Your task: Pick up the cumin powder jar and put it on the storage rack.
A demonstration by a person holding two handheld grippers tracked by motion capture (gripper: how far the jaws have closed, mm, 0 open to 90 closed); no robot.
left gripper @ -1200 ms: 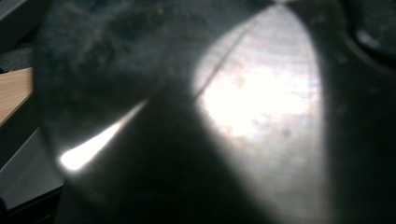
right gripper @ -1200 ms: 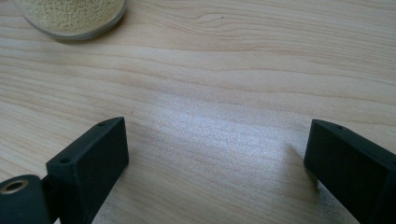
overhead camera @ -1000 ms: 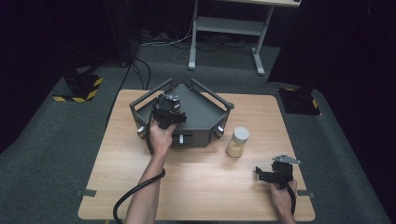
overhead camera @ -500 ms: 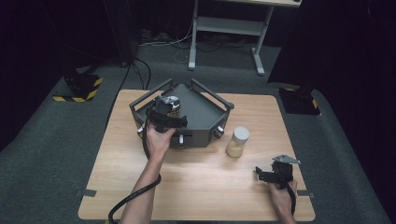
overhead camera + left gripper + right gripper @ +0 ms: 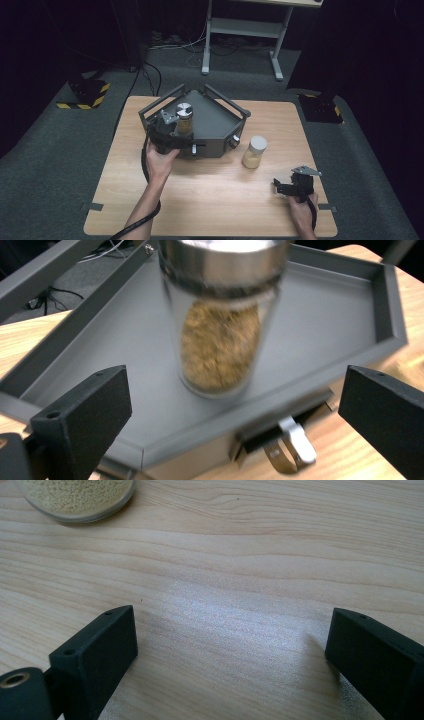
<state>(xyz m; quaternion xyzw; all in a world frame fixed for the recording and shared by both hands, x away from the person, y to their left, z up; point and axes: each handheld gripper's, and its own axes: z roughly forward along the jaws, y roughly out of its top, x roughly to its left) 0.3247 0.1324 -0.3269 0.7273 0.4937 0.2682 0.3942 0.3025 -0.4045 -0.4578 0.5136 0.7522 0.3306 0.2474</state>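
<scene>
The steel-lidded jar (image 5: 184, 118) stands upright on the floor of the grey tray (image 5: 215, 125), and the left gripper (image 5: 167, 131) sits just beside it at the tray's near-left edge. Its jaws have just been opening and now stand wide, nothing pressed between them; in the left gripper view the jar (image 5: 220, 325) is ahead of the pads, clear of both. Brownish grains fill its lower part. Over on the bare table (image 5: 210, 195), the white-lidded jar (image 5: 254, 151) of pale yellow grains stands just outside the tray. The right gripper (image 5: 292, 186) rests well apart, jaws wide, empty.
</scene>
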